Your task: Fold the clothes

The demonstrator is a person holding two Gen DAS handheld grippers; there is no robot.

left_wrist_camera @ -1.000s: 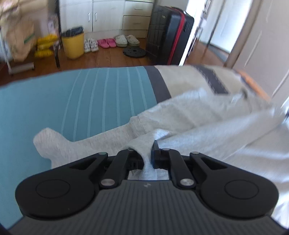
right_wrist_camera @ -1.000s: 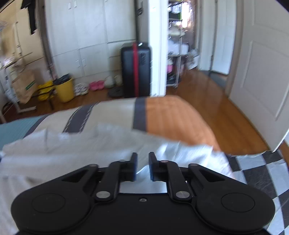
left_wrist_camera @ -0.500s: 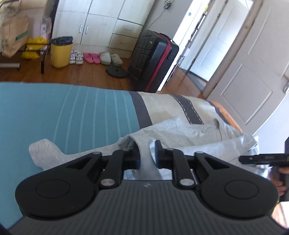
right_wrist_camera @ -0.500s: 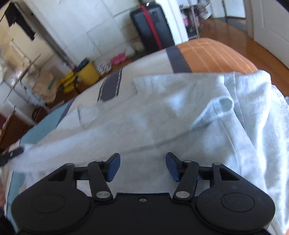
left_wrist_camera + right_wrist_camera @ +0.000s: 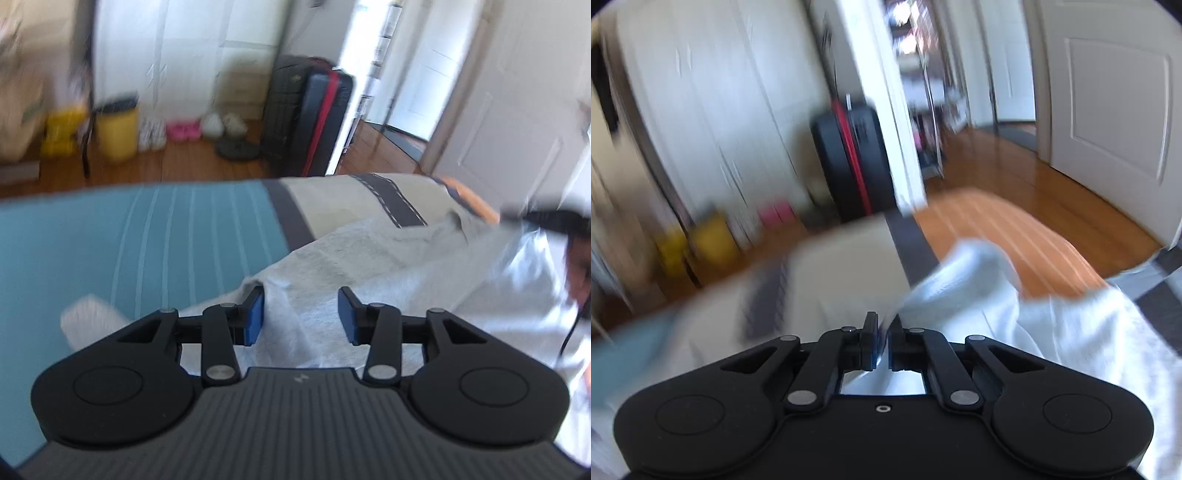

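Note:
A light grey sweatshirt (image 5: 388, 266) lies crumpled across the striped bed cover (image 5: 147, 240), one sleeve (image 5: 85, 317) trailing onto the teal part. My left gripper (image 5: 301, 310) hovers over a fold of it. Its jaws are opening, and fabric lies between the blue pads without being pressed. In the right wrist view the sweatshirt (image 5: 1071, 332) bunches over the orange end of the cover (image 5: 1015, 236). My right gripper (image 5: 882, 343) is closing, and its pads pinch a thin edge of the cloth. Both views are motion-blurred.
A black suitcase with a red stripe (image 5: 314, 122) stands on the wood floor beyond the bed, near a yellow bin (image 5: 118, 133) and shoes (image 5: 181, 131). A white door (image 5: 1108, 110) is at right. Checkered cloth (image 5: 1167, 295) lies at the bed's right edge.
My left jaws went from clamped on a fold of the sweatshirt to spread apart. My right jaws opened wide over the garment, then closed on its edge while the view swung right.

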